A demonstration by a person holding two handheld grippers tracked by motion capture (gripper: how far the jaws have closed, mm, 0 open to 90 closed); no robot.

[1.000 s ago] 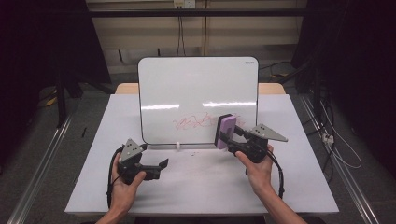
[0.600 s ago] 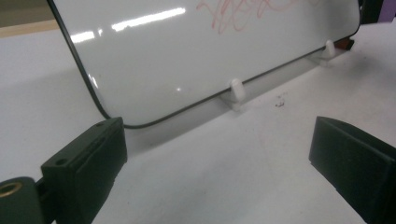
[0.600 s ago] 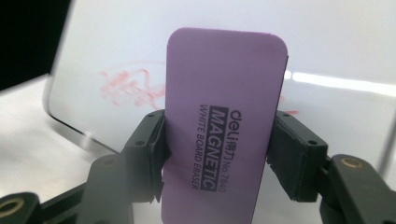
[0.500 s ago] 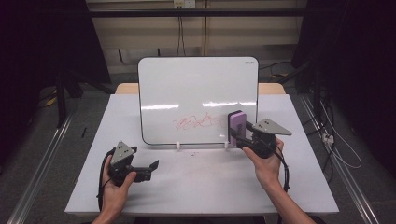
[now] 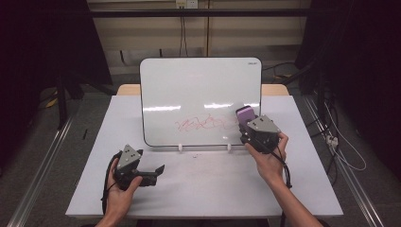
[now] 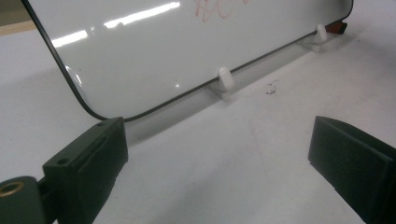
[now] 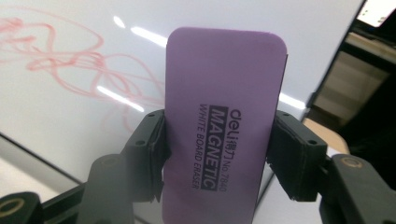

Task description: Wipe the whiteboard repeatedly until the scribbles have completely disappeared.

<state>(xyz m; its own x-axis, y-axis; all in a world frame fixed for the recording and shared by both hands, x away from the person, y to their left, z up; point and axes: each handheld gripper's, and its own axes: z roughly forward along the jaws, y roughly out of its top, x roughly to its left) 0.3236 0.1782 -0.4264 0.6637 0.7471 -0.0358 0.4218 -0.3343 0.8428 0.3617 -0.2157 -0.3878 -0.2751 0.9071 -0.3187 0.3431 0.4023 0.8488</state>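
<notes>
A whiteboard stands propped on two white clips at the table's far middle, with a red scribble low on its face. My right gripper is shut on a purple magnetic whiteboard eraser and holds it at the board's lower right, beside the scribble. In the right gripper view the eraser stands upright between both pads, with the red scribble to its left. My left gripper rests low over the table's front left, jaws open with nothing between them. The left gripper view has the board's lower edge ahead.
The white table has bare room in front of the board. White clips hold the board's bottom edge. A small dark speck lies on the table near the clips. Dark floor and cables lie beyond the table's sides.
My right gripper has carried the eraser to the right along the board's lower part and the scribble shows wider. My left gripper has drawn back toward the table's front left.
</notes>
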